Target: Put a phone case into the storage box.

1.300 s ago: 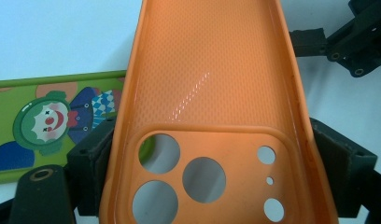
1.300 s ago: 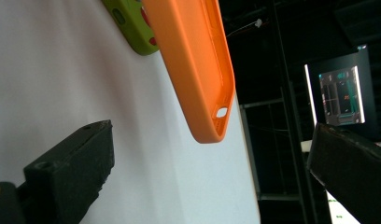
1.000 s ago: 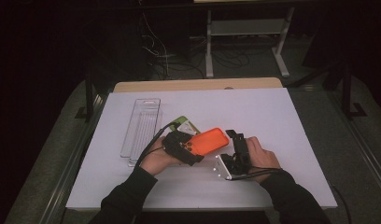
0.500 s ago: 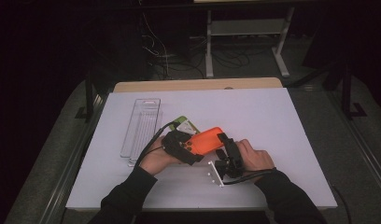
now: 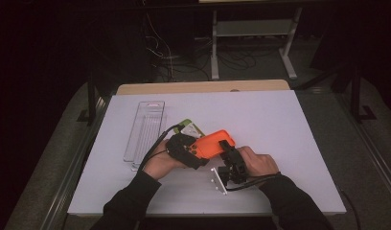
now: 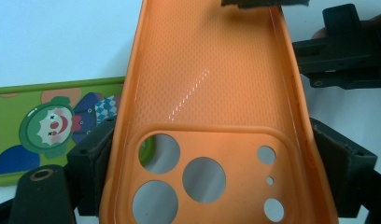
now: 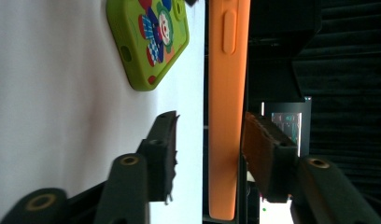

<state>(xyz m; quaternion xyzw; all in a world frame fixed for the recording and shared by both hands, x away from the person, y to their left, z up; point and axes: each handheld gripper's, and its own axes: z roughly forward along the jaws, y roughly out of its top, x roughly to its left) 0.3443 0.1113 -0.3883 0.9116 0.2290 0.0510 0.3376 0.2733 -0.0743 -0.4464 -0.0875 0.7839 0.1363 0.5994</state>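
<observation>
Right gripper view has my right gripper (image 7: 207, 154) spread around the far end of the orange silicone phone case (image 7: 223, 107), long axis running away; my left gripper (image 6: 212, 172) clamps its camera end above the white surface (image 5: 280, 124).

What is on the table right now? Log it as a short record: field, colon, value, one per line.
surface: white table
orange phone case: clamped across its camera end by the left gripper, inside facing that gripper's camera
right gripper: jaws open, one on each side of the orange case's edge, one with a gap, the other close
green phone case: flat on the table, cartoon clown print up
clear tray: on the table, left of the hands
</observation>
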